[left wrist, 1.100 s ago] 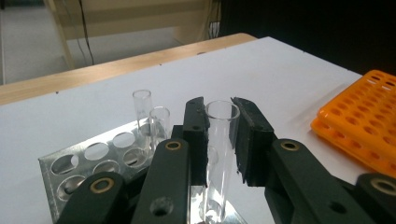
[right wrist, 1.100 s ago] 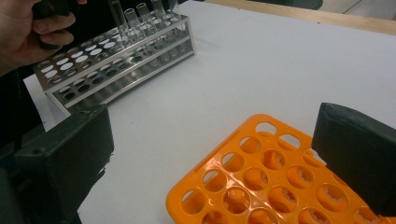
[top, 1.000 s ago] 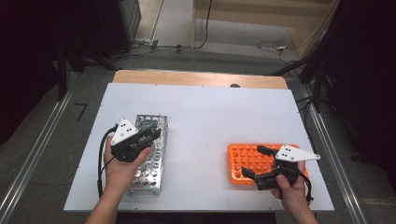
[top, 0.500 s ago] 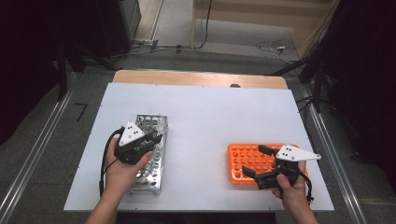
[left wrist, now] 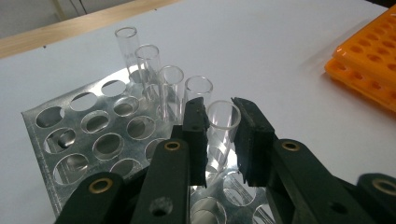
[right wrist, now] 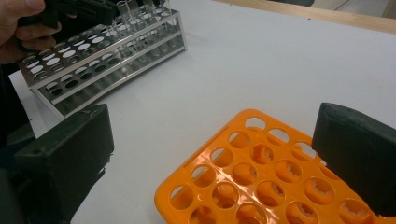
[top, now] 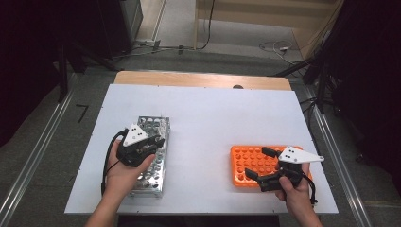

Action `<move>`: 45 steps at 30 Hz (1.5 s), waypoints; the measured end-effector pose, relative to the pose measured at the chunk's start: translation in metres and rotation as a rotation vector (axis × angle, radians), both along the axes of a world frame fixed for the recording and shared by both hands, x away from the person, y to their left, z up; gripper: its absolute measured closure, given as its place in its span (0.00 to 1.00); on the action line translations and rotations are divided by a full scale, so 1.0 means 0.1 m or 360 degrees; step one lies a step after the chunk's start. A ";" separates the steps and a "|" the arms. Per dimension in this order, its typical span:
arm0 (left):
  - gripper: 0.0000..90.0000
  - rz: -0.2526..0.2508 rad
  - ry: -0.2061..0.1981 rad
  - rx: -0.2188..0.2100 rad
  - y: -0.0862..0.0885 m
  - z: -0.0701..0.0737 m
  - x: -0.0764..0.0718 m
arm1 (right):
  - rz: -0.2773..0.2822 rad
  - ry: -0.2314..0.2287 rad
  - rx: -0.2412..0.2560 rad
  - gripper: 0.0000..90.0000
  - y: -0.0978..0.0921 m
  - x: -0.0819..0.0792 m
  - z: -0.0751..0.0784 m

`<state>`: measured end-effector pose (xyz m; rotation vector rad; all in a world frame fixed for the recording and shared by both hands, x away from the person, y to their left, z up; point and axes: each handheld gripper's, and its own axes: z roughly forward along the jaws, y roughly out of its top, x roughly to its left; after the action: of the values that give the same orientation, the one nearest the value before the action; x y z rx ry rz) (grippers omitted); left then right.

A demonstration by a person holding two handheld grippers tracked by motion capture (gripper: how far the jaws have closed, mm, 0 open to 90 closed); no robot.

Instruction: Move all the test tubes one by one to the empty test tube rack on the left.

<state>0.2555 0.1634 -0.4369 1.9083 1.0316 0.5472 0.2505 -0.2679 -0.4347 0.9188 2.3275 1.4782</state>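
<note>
- Your left gripper (left wrist: 220,140) has its two black jaws set on either side of the rim of a clear glass test tube (left wrist: 222,122), the nearest in a row of five; the jaws stand close to the glass, but you cannot tell from the left gripper view whether they press on it.
- That tube stands in a shiny metal rack with round holes (left wrist: 88,133), and the other clear tubes (left wrist: 170,88) run away from it in a line along the rack's edge.
- From the high view, your left gripper (top: 150,143) sits over the near-middle part of the metal rack (top: 153,124), which lies at the left of the white table top (top: 213,118).
- Your right gripper (top: 259,165) has its jaws spread wide, with nothing between them.
- It hangs over the left part of an orange plastic rack with round holes (top: 250,158), at the table's right near edge.
- Seen in the right gripper view, the orange rack (right wrist: 261,177) lies between the two open jaws, its holes bare, and the metal rack (right wrist: 98,51) lies well apart at the far left.
</note>
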 end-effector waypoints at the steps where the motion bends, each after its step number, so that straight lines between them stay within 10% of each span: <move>1: 0.84 -0.0002 0.0003 0.0004 0.00 0.00 0.00 | -0.0002 0.0002 0.0001 0.00 0.00 0.00 0.00; 33: 0.82 0.0010 0.0097 0.0032 -0.03 -0.01 0.05 | 0.0005 0.0011 -0.0008 0.00 0.02 0.00 -0.01; 45: 0.67 0.0028 0.0080 -0.0002 0.00 0.03 0.04 | 0.0003 0.0008 -0.0007 0.00 0.01 0.01 -0.01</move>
<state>0.2593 0.1629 -0.4343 1.9222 1.0816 0.5106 0.2511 -0.2667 -0.4358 0.9209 2.3348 1.4727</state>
